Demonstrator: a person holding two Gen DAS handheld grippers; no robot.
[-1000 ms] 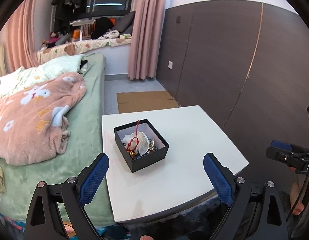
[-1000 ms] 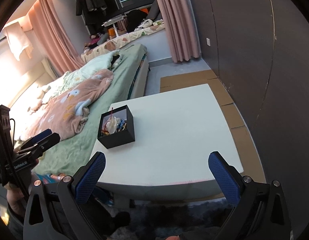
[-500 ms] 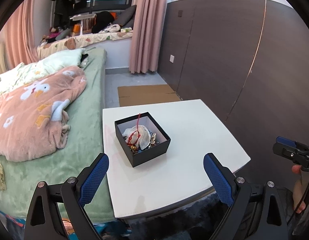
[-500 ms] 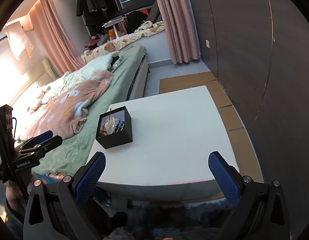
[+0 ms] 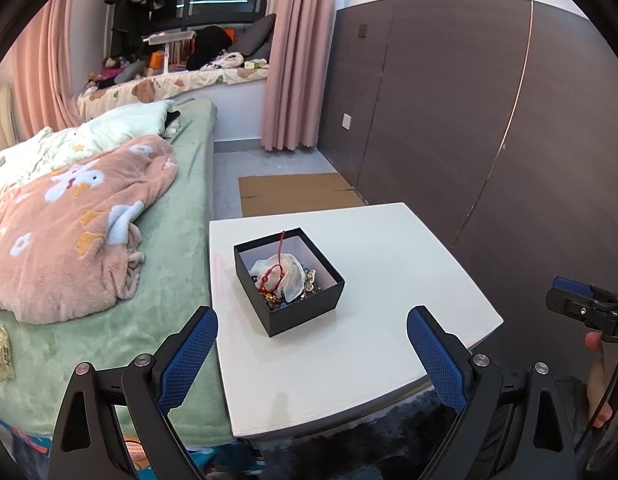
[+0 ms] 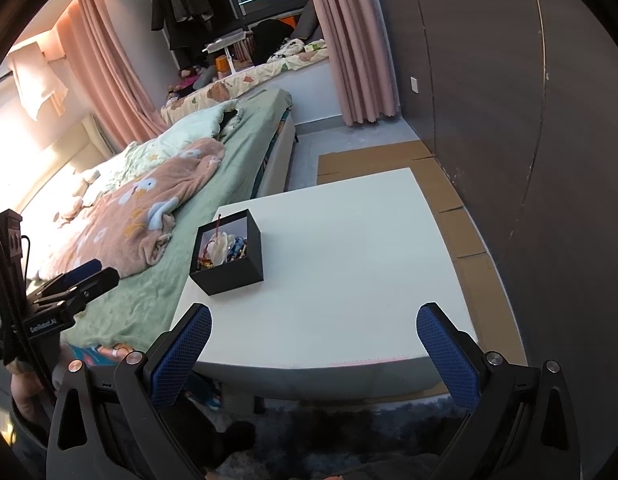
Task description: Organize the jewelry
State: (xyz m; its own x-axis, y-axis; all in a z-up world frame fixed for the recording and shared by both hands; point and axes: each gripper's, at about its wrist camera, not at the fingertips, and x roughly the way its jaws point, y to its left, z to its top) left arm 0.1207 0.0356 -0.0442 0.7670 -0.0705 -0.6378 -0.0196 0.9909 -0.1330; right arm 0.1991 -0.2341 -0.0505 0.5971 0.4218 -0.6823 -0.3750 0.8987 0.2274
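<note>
Both claws stand wide open and hold nothing: left gripper (image 5: 312,354), right gripper (image 6: 316,350), each hovering off the near edge of the table.

Largest first. Bed (image 5: 169,276) with a green sheet runs along the table's 9 o'clock side; a pink blanket (image 5: 69,224) lies heaped on it. White table (image 5: 389,340) is bare apart from one item. Flattened cardboard (image 5: 297,192) lies on the floor beyond the table at 12 o'clock.

Black box (image 5: 289,282), open-topped, sits on the table toward its 9 o'clock edge, turned roughly diamond-wise to the left camera. Inside: tangled jewelry (image 5: 287,284), including a red cord (image 5: 280,252) that sticks up past the rim, a pale wad, and gold and blue bits. Individual pieces are too small to separate.

Key relation: from the left gripper the box lies dead ahead, about 12 o'clock, near. From the right gripper it lies at about 10 o'clock (image 6: 228,258), farther off. Judgement: left hand is better placed to reach in; the cord's upright long axis offers the easiest pinch.
</note>
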